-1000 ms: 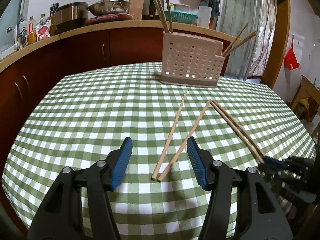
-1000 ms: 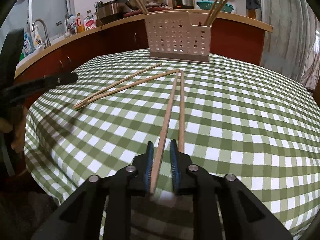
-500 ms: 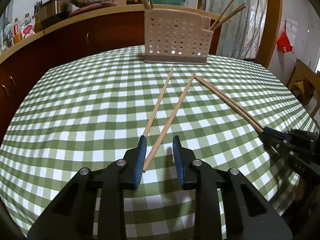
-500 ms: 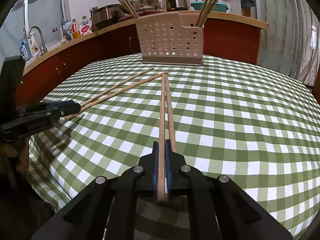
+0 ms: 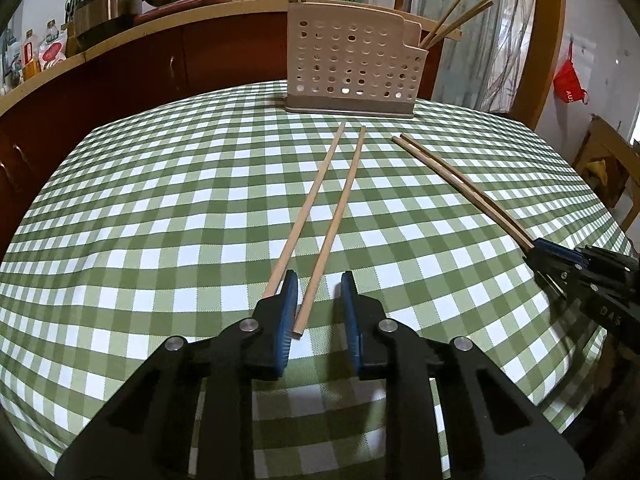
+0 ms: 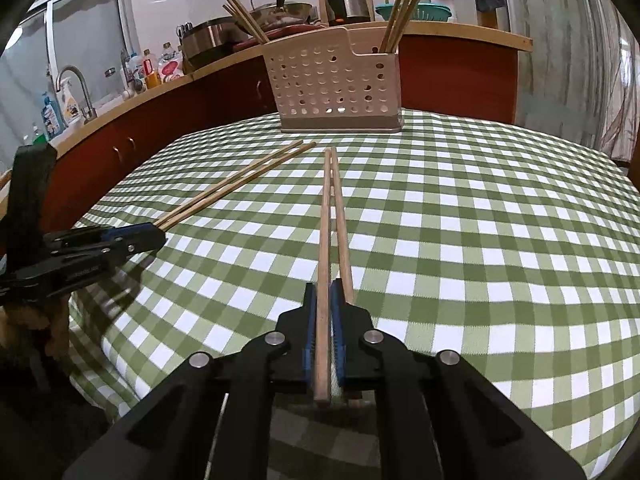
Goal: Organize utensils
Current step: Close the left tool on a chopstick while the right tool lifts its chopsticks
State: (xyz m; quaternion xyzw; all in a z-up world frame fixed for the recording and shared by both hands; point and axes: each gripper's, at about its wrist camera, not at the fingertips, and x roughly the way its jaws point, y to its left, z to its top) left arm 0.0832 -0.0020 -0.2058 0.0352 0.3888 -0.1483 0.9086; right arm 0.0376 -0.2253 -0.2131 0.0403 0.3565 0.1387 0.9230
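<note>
Now, left claw [image 5: 318,312]: released, I straddle one stick of the left chopstick pair [image 5: 320,216]; the other lies outside my left finger.
Right claw [image 6: 323,336]: clenched on right chopstick pair [image 6: 334,216].
Axis: both pairs lie on the worktop [image 5: 160,208], pointing at the holder [image 5: 352,68] dead ahead.

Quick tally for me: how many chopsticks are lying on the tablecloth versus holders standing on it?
Chopsticks on the tablecloth: 4, a left pair and a right pair
Perforated holders: 1
Total: 5
</note>
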